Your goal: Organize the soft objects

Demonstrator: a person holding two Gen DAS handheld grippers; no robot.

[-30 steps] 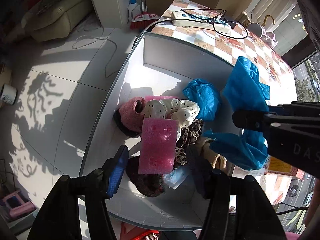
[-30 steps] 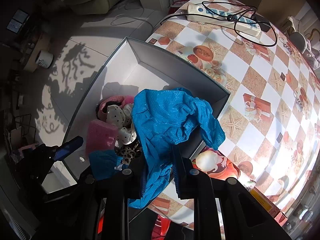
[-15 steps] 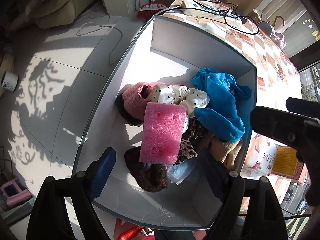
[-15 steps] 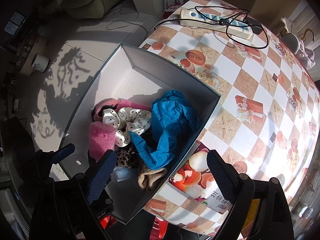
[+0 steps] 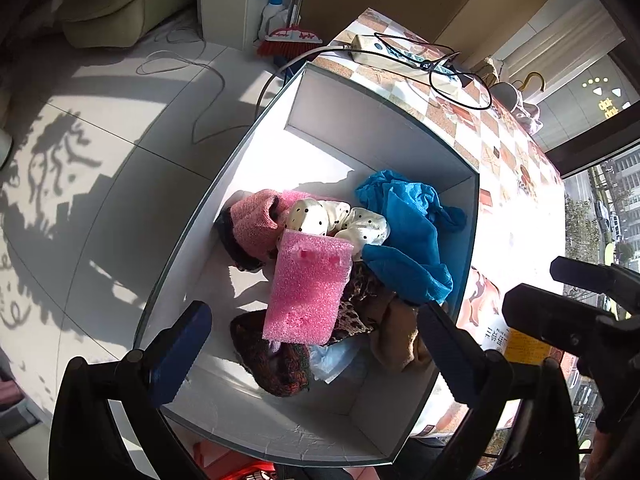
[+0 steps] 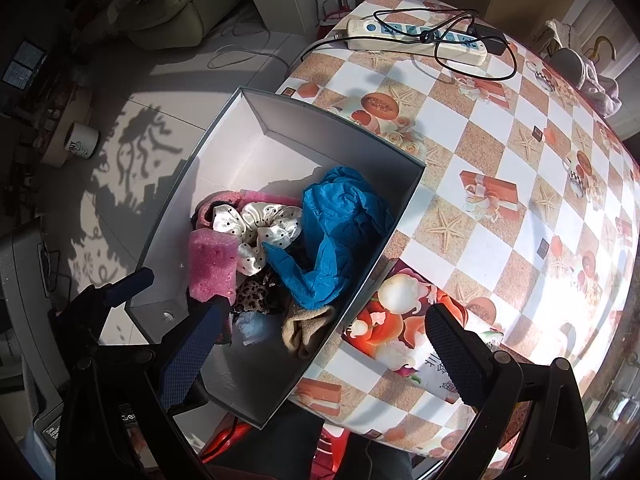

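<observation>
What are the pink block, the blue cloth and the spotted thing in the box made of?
The pink block looks like foam: grainy, glittering, pitted surface, stiff edges. The blue cloth seems thin non-woven fabric, matte with a fine dimpled texture and sharp crumples. The spotted thing looks like satin: glossy cream gathers with black dots.

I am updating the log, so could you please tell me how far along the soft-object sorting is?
Done: the blue cloth, pink foam sponge, polka-dot scrunchie and beige cloth all lie inside the white box. In hand: nothing; the left hand-held gripper and right hand-held gripper are both open and empty. Left: no loose soft item shows on the checkered tablecloth, so it looks nearly finished.
</observation>
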